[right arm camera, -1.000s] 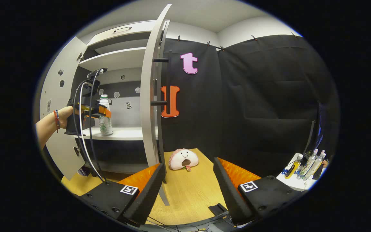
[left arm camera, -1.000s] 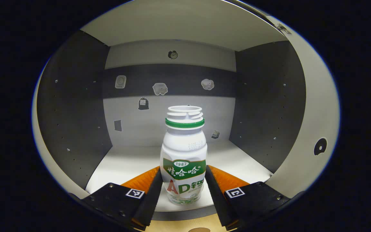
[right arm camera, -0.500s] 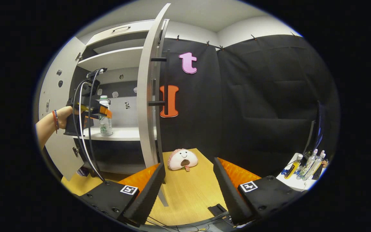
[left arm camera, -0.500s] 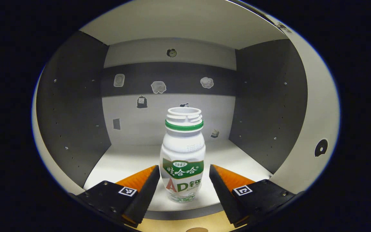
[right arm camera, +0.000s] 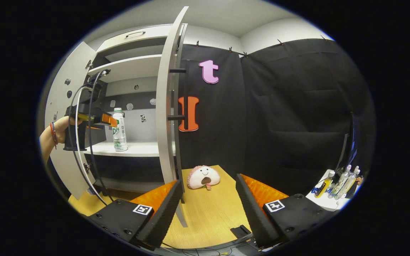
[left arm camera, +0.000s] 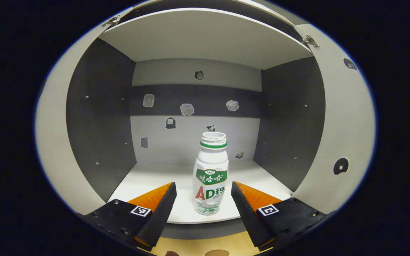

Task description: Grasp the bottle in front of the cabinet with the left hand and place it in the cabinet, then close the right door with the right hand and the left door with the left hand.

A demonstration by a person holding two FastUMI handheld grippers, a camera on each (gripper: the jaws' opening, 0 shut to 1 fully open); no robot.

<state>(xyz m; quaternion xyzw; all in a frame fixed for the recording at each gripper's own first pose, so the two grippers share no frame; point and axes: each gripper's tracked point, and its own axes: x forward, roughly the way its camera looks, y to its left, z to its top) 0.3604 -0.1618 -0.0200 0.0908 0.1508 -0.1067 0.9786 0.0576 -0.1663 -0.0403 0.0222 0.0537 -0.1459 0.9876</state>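
Note:
A white bottle (left arm camera: 210, 174) with a green neck ring and no cap stands upright on the cabinet shelf (left arm camera: 148, 179), near its front edge. My left gripper (left arm camera: 203, 186) is open in front of the shelf edge, its fingers apart from the bottle on either side. In the right gripper view the bottle (right arm camera: 119, 129) stands on the shelf just past the left gripper (right arm camera: 107, 120), which a hand (right arm camera: 57, 129) holds. The right door (right arm camera: 166, 106) stands open edge-on, and so does the left door (right arm camera: 66, 106). My right gripper (right arm camera: 208, 180) is open over the wooden table, holding nothing.
A pink plush toy (right arm camera: 203, 176) lies on the wooden table (right arm camera: 205, 220) by the right door's foot. The door carries a black bar handle (right arm camera: 174, 116). A side table with several bottles (right arm camera: 336, 185) stands far right. Small stickers (left arm camera: 187, 109) dot the cabinet's back wall.
The left gripper let go of the bottle, opened and backed away from the shelf; the bottle stays standing. The right gripper has hardly moved.

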